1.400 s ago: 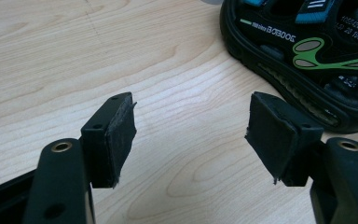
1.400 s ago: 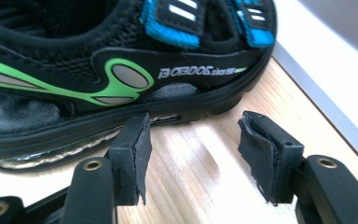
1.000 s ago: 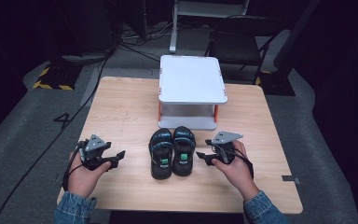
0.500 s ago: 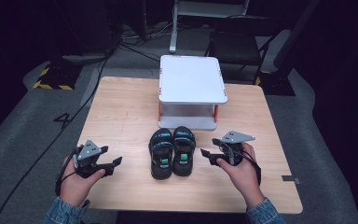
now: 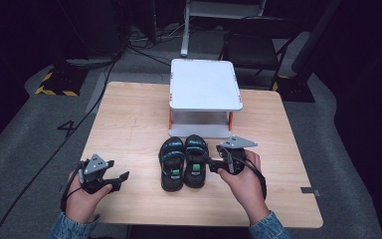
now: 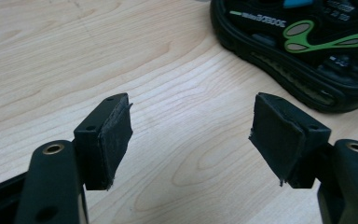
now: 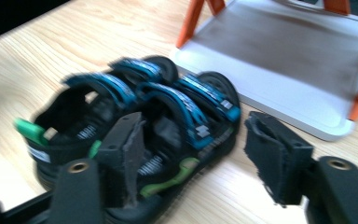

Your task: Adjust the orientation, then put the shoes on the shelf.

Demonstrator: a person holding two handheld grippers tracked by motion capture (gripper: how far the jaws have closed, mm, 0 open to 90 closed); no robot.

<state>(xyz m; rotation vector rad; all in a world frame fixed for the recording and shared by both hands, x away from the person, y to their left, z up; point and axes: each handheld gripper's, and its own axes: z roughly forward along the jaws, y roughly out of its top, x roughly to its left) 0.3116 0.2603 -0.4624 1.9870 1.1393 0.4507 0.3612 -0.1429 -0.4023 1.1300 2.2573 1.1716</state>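
Pair of small black strapped sandals (image 5: 184, 162) with blue strap bands and green sole markings stood side by side on the pale wooden table (image 5: 129, 124), toes toward the person, heels just in front of the white two-tier shelf rack (image 5: 205, 84) with orange posts. Rack's lower tray lay open toward the sandals, so it reads as the likely destination.

Right gripper (image 5: 212, 163), black, two-jawed, with a grey three-cornered plate on top, was at the outer flank of the right-hand sandal (image 5: 196, 160). In the right gripper view its jaws had just been narrowing; the sandal's side showed (image 7: 200, 126) between them, but the pads (image 7: 272, 156) did not press on it. Released, then, nothing gripped. View was blurred, consistent with a hand in motion. Approach from the side makes sense: strap and sole edge give the jaws something to pinch.

Left gripper (image 5: 121, 179) rested low near the table's near-left edge, well apart from the left-hand sandal (image 5: 172, 164). In the left gripper view its pads (image 6: 116, 140) stood wide with bare wood between them, the sandal's sole edge (image 6: 289, 65) beyond and off to one side. Empty and unclenched, seemingly parked while the right hand worked.

Judgement: grasp of the first sandal was not yet made.
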